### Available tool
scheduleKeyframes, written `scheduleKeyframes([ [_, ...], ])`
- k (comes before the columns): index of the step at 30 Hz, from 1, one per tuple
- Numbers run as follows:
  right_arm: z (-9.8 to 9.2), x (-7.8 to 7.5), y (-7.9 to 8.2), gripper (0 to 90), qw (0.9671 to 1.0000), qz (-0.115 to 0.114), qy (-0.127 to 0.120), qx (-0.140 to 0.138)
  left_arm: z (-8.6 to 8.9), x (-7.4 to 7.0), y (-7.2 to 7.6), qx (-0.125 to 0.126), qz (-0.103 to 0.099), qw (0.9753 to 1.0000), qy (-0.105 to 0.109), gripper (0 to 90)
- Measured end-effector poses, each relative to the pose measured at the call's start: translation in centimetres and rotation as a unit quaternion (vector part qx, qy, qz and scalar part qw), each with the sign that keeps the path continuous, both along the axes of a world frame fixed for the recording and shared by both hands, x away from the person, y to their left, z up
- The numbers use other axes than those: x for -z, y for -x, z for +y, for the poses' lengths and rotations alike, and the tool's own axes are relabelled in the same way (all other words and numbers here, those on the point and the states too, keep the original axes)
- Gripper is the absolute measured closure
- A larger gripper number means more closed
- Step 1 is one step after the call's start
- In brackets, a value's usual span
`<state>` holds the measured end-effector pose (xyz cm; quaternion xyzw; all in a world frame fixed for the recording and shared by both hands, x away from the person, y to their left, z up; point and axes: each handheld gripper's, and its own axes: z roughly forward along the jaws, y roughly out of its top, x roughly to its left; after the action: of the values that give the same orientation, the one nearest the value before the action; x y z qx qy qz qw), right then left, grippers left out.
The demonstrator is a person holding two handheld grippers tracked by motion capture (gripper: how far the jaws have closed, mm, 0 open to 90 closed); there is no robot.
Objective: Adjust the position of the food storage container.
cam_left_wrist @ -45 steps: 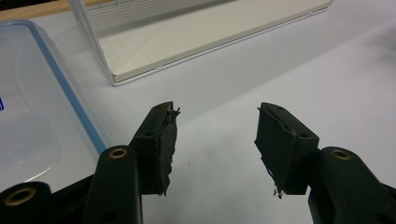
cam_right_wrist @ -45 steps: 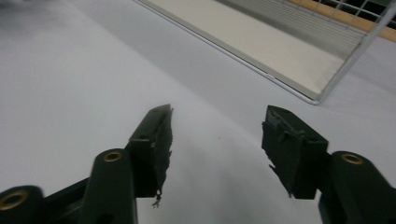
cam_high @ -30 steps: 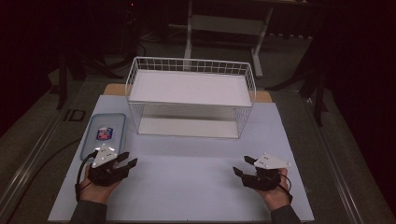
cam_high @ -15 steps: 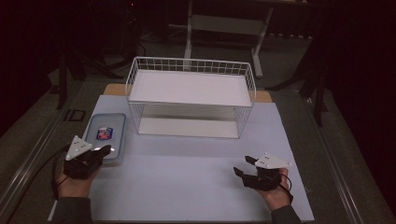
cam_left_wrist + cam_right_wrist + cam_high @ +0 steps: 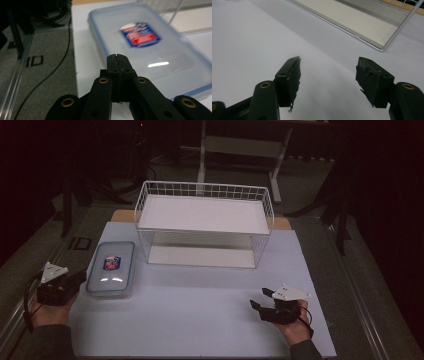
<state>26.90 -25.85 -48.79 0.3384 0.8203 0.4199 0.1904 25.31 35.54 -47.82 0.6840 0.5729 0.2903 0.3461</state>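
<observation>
A clear plastic food box [image 5: 111,269] with a blue-rimmed lid and a red-and-blue label lies flat at the left of the white table mat. My left gripper [image 5: 79,277] sits just left of the box, off the mat's edge, its jaws pressed together with nothing between them. In the left gripper view the shut jaw tips [image 5: 117,60] point at the box [image 5: 155,50] from its near corner. My right gripper [image 5: 259,299] rests at the front right of the mat with its jaws wide apart; bare mat lies between them in the right gripper view [image 5: 328,75].
A white wire two-tier rack [image 5: 205,222] stands at the back middle of the mat, its lower shelf [image 5: 352,22] seen ahead of the right gripper. Dark floor with cables [image 5: 50,72] lies left of the table. Table legs and stands rise behind.
My left gripper has swung from the front of the mat out to the left, beside the box, and its jaws have shut. The right gripper has stayed put, open.
</observation>
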Motion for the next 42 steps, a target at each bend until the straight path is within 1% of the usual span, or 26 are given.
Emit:
scheduleKeyframes([
  [5, -0.1, 0.0, 0.0, 35.9, 1.0, 0.001, 0.0, -0.003, 1.1, 2.1, 0.1, -0.015, 0.027, 0.9994, 0.013, 89.6],
  [8, -0.1, 0.0, 0.0, 36.1, 1.0, 0.001, -0.001, -0.003, 1.2, 3.0, 0.3, -0.014, 0.041, 0.9989, 0.019, 89.6],
  [9, -0.1, 0.0, 0.0, 36.1, 1.0, 0.002, -0.002, -0.003, 1.1, 3.0, 0.3, -0.005, 0.044, 0.9988, 0.021, 89.6],
  [10, -0.1, 0.0, 0.0, 36.1, 1.0, 0.002, -0.002, -0.003, 1.1, 3.0, 0.3, -0.005, 0.044, 0.9988, 0.021, 89.7],
  [12, -0.1, 0.0, 0.0, 36.2, 1.0, 0.003, -0.002, -0.003, 0.6, 2.9, 0.4, 0.007, 0.042, 0.999, 0.015, 89.6],
  [13, -0.1, 0.0, 0.0, 36.2, 1.0, 0.002, -0.002, -0.003, 0.2, 2.9, 0.5, 0.02, 0.041, 0.9988, 0.014, 89.7],
  [14, -0.1, 0.0, 0.0, 36.2, 1.0, 0.002, -0.002, -0.003, 0.2, 2.9, 0.5, 0.02, 0.041, 0.9988, 0.014, 89.7],
  [16, -0.2, 0.0, 0.0, 36.4, 1.0, 0.002, -0.003, -0.003, -0.2, 3.0, 0.7, 0.029, 0.044, 0.9984, 0.017, 89.6],
  [17, -0.2, 0.0, 0.0, 36.5, 1.0, 0.002, -0.003, -0.003, -0.7, 3.1, 0.8, 0.048, 0.051, 0.9973, 0.021, 89.6],
  [18, -0.2, 0.0, 0.0, 36.5, 1.0, 0.002, -0.003, -0.003, -0.7, 3.1, 0.8, 0.048, 0.051, 0.9973, 0.021, 89.6],
  [19, -0.2, 0.0, 0.0, 36.5, 1.0, 0.002, -0.003, -0.003, -1.2, 3.1, 0.9, 0.064, 0.056, 0.9962, 0.016, 89.7],
  [20, -0.2, 0.0, 0.0, 36.5, 1.0, 0.002, -0.003, -0.003, -1.6, 3.1, 1.0, 0.074, 0.058, 0.9955, 0.013, 89.7],
  [22, -0.2, 0.0, 0.0, 36.5, 1.0, 0.002, -0.002, -0.003, -2.8, 3.0, 1.0, 0.106, 0.063, 0.9923, 0.006, 89.7],
  [23, -0.2, 0.0, 0.0, 36.5, 1.0, 0.004, -0.002, -0.004, -3.8, 2.9, 0.9, 0.134, 0.066, 0.9888, -0.003, 89.6],
  [24, -0.2, 0.0, 0.0, 36.5, 1.0, 0.004, -0.002, -0.004, -3.8, 2.9, 0.9, 0.134, 0.066, 0.9888, -0.003, 89.6],
  [26, -0.2, 0.0, 0.0, 36.5, 1.0, 0.004, -0.002, -0.004, -5.3, 2.7, 0.9, 0.165, 0.068, 0.9839, -0.009, 89.6],
  [27, -0.2, 0.0, 0.0, 36.6, 1.0, 0.004, -0.003, -0.004, -6.1, 2.7, 0.8, 0.176, 0.073, 0.9816, -0.018, 89.6],
  [28, -0.2, 0.0, 0.0, 36.6, 1.0, 0.004, -0.003, -0.004, -6.6, 2.7, 0.8, 0.181, 0.075, 0.9804, -0.026, 89.6],
  [29, -0.2, 0.0, 0.0, 36.9, 1.0, 0.005, -0.003, -0.005, -7.2, 2.7, 0.8, 0.191, 0.078, 0.9781, -0.028, 89.6],
  [32, -0.2, 0.1, 0.0, 36.9, 1.0, 0.005, -0.001, -0.006, -8.7, 2.5, 0.6, 0.213, 0.079, 0.973, -0.037, 89.5],
  [33, -0.2, 0.1, 0.0, 36.9, 1.0, 0.005, 0.0, -0.007, -9.5, 2.4, 0.3, 0.224, 0.08, 0.9704, -0.041, 89.5],
  [34, -0.2, 0.1, 0.0, 36.9, 1.0, 0.005, 0.0, -0.007, -9.5, 2.4, 0.3, 0.224, 0.08, 0.9704, -0.041, 89.5],
  [37, -0.1, 0.1, 0.0, 37.1, 0.9999, 0.006, 0.0, -0.009, -11.4, 2.4, -0.4, 0.243, 0.083, 0.9653, -0.045, 89.5],
  [39, -0.1, 0.1, -0.1, 37.1, 1.0, 0.005, 0.0, -0.008, -12.7, 2.5, -0.8, 0.259, 0.084, 0.9611, -0.048, 89.4],
  [41, -0.2, 0.1, 0.0, 37.2, 1.0, 0.006, -0.001, -0.007, -13.9, 2.4, -1.0, 0.272, 0.084, 0.9568, -0.058, 89.4],
  [42, -0.2, 0.1, 0.0, 37.2, 1.0, 0.006, -0.001, -0.007, -13.9, 2.4, -1.0, 0.272, 0.084, 0.9568, -0.058, 89.4],
])
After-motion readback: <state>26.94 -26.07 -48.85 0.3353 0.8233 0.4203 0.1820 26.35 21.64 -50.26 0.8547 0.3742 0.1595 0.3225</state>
